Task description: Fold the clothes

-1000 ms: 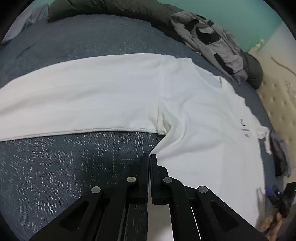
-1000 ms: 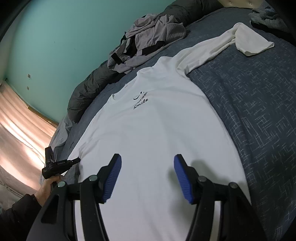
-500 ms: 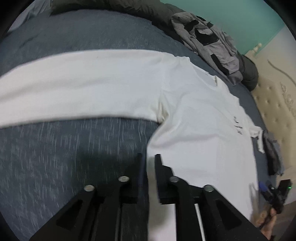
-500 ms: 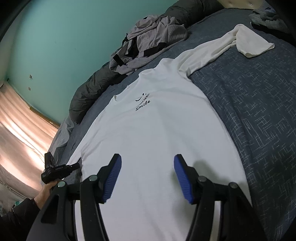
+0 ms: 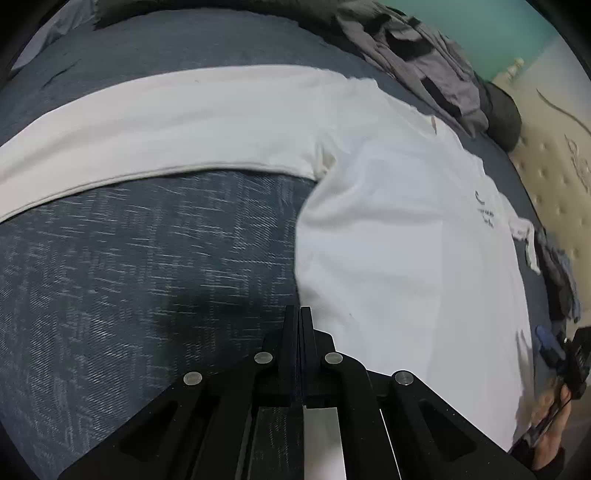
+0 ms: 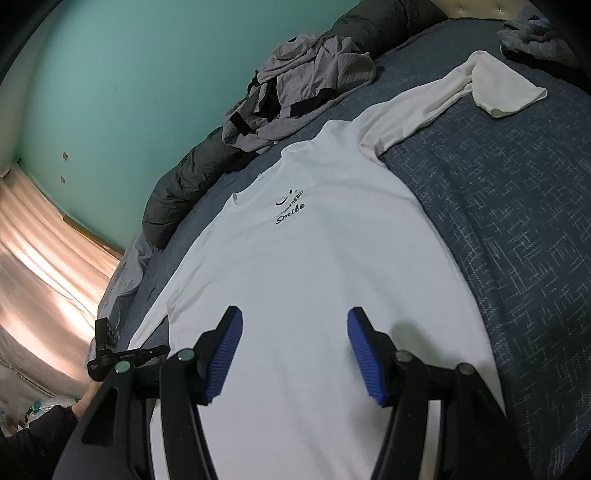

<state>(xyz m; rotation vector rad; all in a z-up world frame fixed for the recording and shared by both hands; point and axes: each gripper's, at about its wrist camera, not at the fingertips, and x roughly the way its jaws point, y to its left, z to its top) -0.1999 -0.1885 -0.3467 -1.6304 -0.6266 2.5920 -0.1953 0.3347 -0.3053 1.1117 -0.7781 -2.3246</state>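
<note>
A white long-sleeved shirt (image 6: 314,280) with a black "Smile" print lies flat, front up, on the blue-grey bedcover (image 6: 517,229). My left gripper (image 5: 299,314) is shut, its tips pinched right on the shirt's side edge (image 5: 301,258) a little below the armpit. In the right wrist view the left gripper (image 6: 162,349) shows at the shirt's left edge, held by a hand. One sleeve (image 5: 147,125) stretches out to the left. My right gripper (image 6: 295,354) hovers open over the lower body of the shirt, with nothing between its blue pads (image 6: 225,354).
A heap of grey clothes (image 6: 306,77) and a dark rolled duvet (image 6: 184,184) lie along the teal wall. The far sleeve (image 6: 495,85) ends folded near more grey clothes (image 6: 532,33). A padded headboard (image 5: 554,177) borders the bed.
The left gripper opened briefly, slid along the shirt's side edge away from the armpit, and shut again. The right gripper stayed where it was, still open.
</note>
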